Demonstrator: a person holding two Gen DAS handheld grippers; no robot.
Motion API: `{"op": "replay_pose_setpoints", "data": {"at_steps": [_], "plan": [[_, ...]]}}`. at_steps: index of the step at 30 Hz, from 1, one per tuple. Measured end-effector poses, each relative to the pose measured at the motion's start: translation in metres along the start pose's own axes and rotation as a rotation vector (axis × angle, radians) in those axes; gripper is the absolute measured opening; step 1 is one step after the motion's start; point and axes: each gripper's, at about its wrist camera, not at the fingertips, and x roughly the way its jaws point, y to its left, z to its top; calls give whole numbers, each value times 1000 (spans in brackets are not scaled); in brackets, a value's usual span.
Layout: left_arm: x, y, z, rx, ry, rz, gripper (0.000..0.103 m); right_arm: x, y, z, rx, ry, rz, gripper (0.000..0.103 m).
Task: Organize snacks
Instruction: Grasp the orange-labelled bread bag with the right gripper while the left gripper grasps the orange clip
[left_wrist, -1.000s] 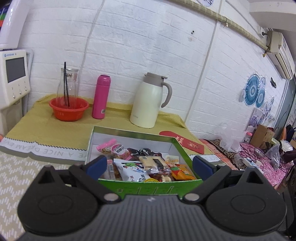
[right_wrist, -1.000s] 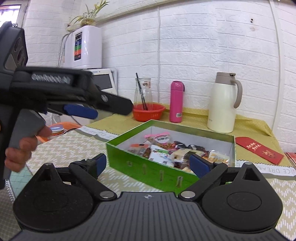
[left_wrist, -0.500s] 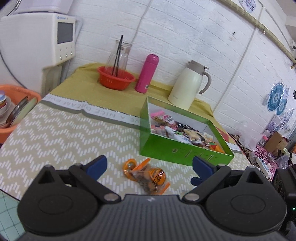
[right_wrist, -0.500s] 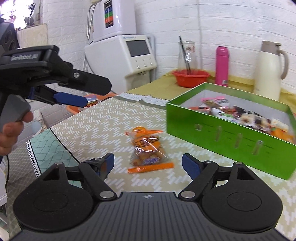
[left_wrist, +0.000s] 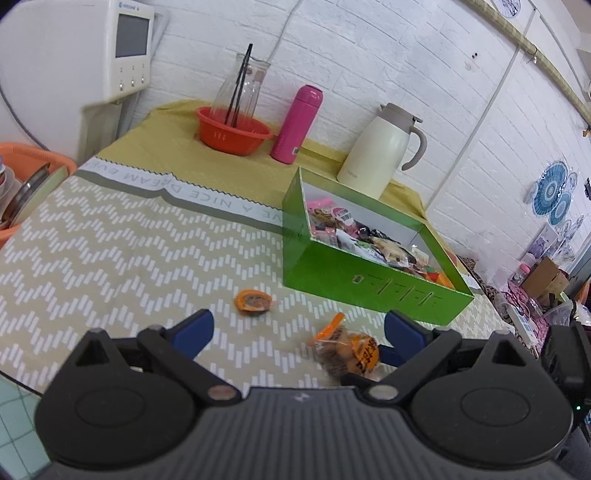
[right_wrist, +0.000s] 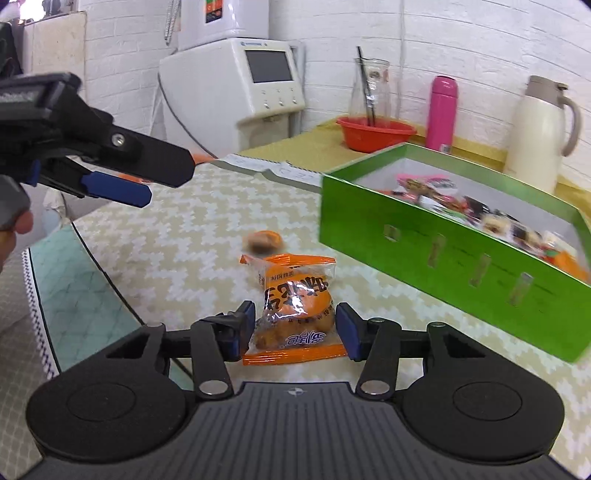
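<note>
Right gripper (right_wrist: 295, 330) sat low over the table's near edge, jaws closing, with the orange snack packet (right_wrist: 293, 310) between its blue pads (right_wrist: 347, 330); whether the pads already pressed the wrapper could not be told. Packet lay flat on the zigzag tablecloth (right_wrist: 207, 236), printed side up, clear of the green box (right_wrist: 461, 254). Left gripper (left_wrist: 295, 330) hovered beside it with jaws spread wide and nothing between them (in its own view the same packet (left_wrist: 347, 350) lay just inside the right-hand finger). A small round orange snack (left_wrist: 253, 301) lay on the cloth just beyond the packet, apart from it, blurred in the right wrist view. Farther on stood the open green box with mixed wrapped snacks (left_wrist: 354, 236) inside. Along the table's far edge, by the brick wall: red bowl (left_wrist: 232, 131), pink bottle (left_wrist: 297, 123), cream jug (left_wrist: 380, 147)
</note>
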Motion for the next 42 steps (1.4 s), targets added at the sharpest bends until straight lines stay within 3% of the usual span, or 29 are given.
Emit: {"op": "replay_pose_setpoints", "data": {"at_steps": [11, 12, 15, 17, 19, 22, 35, 37, 42], "plan": [[74, 7, 7, 11, 82, 65, 96, -59, -24, -43, 113, -5, -86, 84], [80, 8, 7, 8, 94, 78, 93, -61, -24, -45, 115, -6, -88, 84], [92, 12, 8, 7, 123, 92, 69, -62, -24, -46, 117, -13, -86, 85], [94, 11, 9, 24, 128, 103, 65, -60, -24, -45, 119, -16, -87, 86], [95, 10, 10, 31, 138, 96, 43, -59, -23, -45, 122, -20, -88, 87], [95, 10, 10, 34, 158, 71, 33, -59, -23, -45, 117, -21, -92, 88], [97, 11, 11, 7, 153, 68, 32, -57, -22, -46, 119, -19, -111, 91], [97, 10, 10, 15, 165, 68, 17, -57, -23, -46, 120, -18, -109, 91], [87, 2, 5, 23, 161, 44, 16, -57, -20, -46, 89, -19, -122, 77]]}}
